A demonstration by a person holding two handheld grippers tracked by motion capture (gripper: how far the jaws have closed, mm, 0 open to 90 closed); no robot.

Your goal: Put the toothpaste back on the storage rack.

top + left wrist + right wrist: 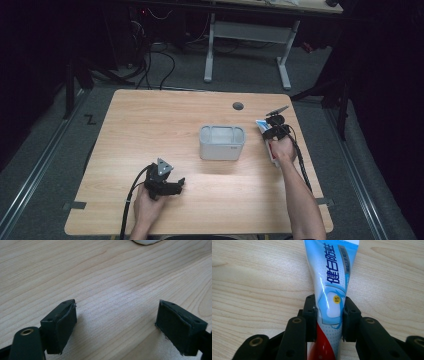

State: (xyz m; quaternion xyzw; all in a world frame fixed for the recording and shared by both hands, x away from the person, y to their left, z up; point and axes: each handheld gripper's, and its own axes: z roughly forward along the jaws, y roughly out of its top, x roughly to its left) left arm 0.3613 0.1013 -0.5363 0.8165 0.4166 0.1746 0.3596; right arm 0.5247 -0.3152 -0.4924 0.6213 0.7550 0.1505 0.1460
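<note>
Your right gripper [329,315] clamps the toothpaste tube [332,277] mid-body, flat on the table [150,130] near its right edge, prob. for transfer to the grey bin [222,142]; left gripper [116,322] rests wide, holding nothing.

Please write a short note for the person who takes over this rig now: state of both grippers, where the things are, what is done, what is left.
Right gripper: shut on the toothpaste tube, which lies on the table near its right edge.
Left gripper: open, holding nothing, low over bare wood at front left.
Grey bin: mid-table, left of the tube.
Done: tube gripped.
Left: lift it; probably it goes into the bin.
</note>
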